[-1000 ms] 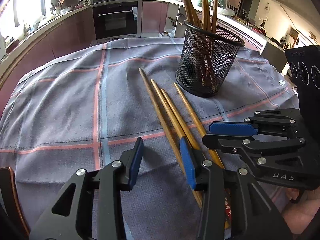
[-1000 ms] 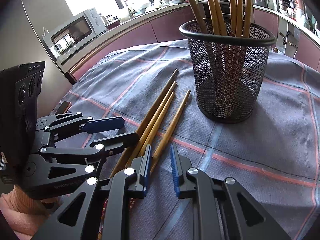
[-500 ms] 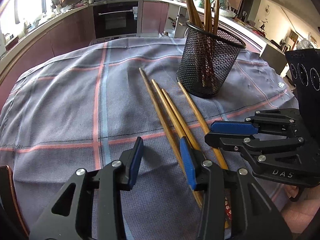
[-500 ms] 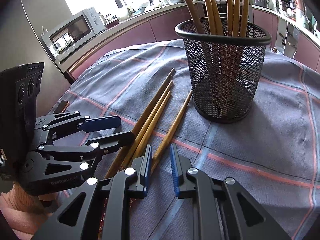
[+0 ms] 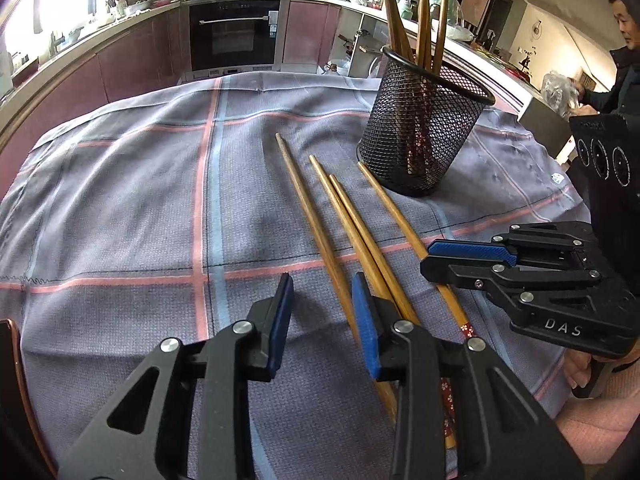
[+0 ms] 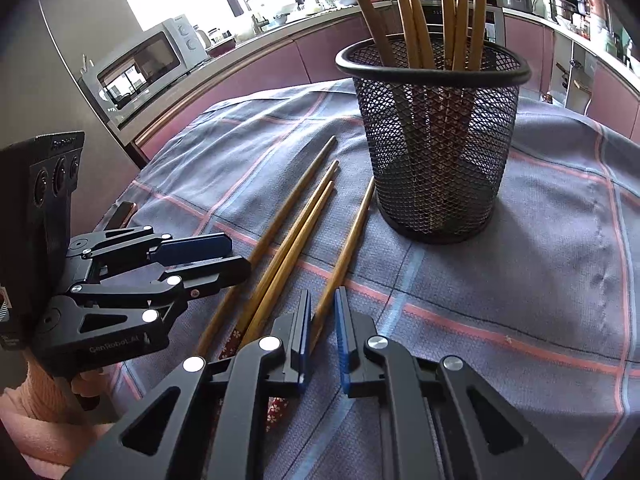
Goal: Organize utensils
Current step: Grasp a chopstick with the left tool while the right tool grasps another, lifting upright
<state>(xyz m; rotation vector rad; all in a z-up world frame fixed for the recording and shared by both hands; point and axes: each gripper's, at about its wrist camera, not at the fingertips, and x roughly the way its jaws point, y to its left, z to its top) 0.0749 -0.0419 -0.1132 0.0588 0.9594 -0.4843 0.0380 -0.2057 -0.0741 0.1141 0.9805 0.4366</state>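
Observation:
Several wooden chopsticks [image 5: 344, 216] lie side by side on the checked cloth, also in the right wrist view [image 6: 296, 232]. A black mesh holder [image 5: 420, 136] stands behind them with several chopsticks upright in it; it also shows in the right wrist view [image 6: 436, 140]. My left gripper [image 5: 320, 312] is open and empty, low over the near ends of the leftmost chopsticks. My right gripper [image 6: 323, 320] is open with a narrow gap, and the rightmost chopstick [image 6: 348, 248] runs into that gap. Each gripper shows in the other's view: the right [image 5: 468, 258], the left [image 6: 208, 256].
The table's cloth [image 5: 140, 200] hangs over the front edge. A kitchen counter with an oven [image 5: 234, 36] and a microwave [image 6: 148, 60] runs behind. A person [image 5: 624, 60] stands at the far right. A dark object [image 6: 122, 212] lies at the left edge.
Both grippers have drawn back slightly toward the near ends of the chopsticks, and the holder looks a little farther from the left one. Jaw openings are unchanged.

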